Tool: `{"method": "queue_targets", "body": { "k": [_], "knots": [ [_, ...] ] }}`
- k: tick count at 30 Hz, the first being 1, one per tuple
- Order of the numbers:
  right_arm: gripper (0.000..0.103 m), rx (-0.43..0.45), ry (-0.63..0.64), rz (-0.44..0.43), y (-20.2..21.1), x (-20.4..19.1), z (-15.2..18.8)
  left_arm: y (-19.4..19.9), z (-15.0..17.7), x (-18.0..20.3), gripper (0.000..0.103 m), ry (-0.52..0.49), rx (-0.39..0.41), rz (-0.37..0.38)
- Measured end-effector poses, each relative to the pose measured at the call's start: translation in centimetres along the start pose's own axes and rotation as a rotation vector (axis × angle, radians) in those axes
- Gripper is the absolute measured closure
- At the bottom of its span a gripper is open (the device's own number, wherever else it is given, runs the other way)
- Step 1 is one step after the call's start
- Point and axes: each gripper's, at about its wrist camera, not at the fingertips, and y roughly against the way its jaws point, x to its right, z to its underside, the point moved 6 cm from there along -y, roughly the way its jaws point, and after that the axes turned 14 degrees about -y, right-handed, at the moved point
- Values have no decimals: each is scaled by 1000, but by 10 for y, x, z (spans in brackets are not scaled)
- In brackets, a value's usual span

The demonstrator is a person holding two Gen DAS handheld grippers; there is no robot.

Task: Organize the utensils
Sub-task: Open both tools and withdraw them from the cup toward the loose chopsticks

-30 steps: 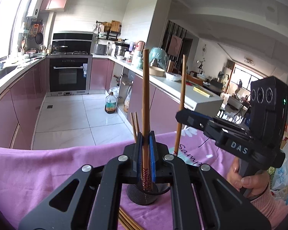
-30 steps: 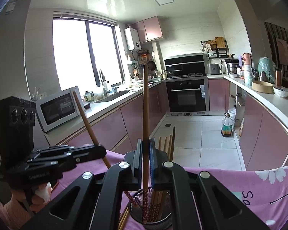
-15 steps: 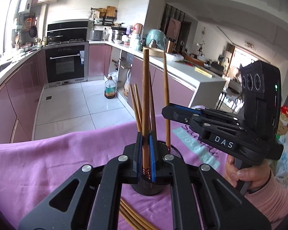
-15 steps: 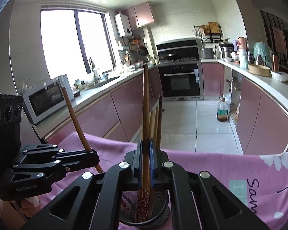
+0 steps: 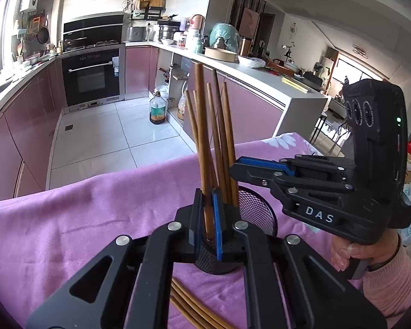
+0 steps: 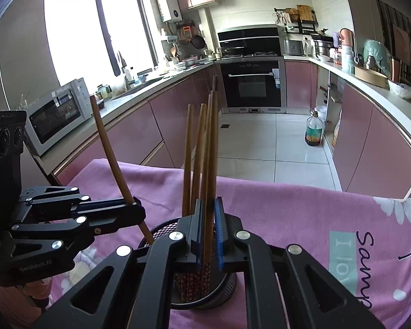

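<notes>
A black mesh holder [image 5: 253,205] stands on the purple cloth [image 5: 68,219] with several brown chopsticks [image 5: 224,137] upright in it. My left gripper [image 5: 207,216] is shut on one chopstick [image 5: 201,126], its lower end inside the holder. In the right wrist view the same holder [image 6: 161,227] sits under my right gripper [image 6: 208,230], whose jaws stand slightly apart around a chopstick [image 6: 212,164] that rests in the holder. The left gripper [image 6: 135,211] shows there too, holding its tilted chopstick [image 6: 109,153].
Several loose chopsticks [image 5: 194,307] lie on the cloth below the holder. The cloth's far edge [image 5: 150,164] drops to a tiled kitchen floor. Pink cabinets and an oven [image 6: 256,82] stand behind. The right gripper body [image 5: 342,186] is close on the right.
Both grippers have lowered their chopsticks into the holder. The right gripper's jaws have parted a little, and its chopstick now stands among the others.
</notes>
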Motion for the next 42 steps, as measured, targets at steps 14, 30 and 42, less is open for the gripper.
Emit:
{"method": "queue_targets", "body": {
  "k": [14,30,42],
  "knots": [
    [74,48,-12,-15,18,4,1,7,4,-6,91,21,37,-59],
    [60,99,174,-104,76,-34,50,77,67,-6,53,42,94,-188],
    [60,-173,158,-84,18,-40,135,52,151,7,51,124,-59,-146]
  ]
}}
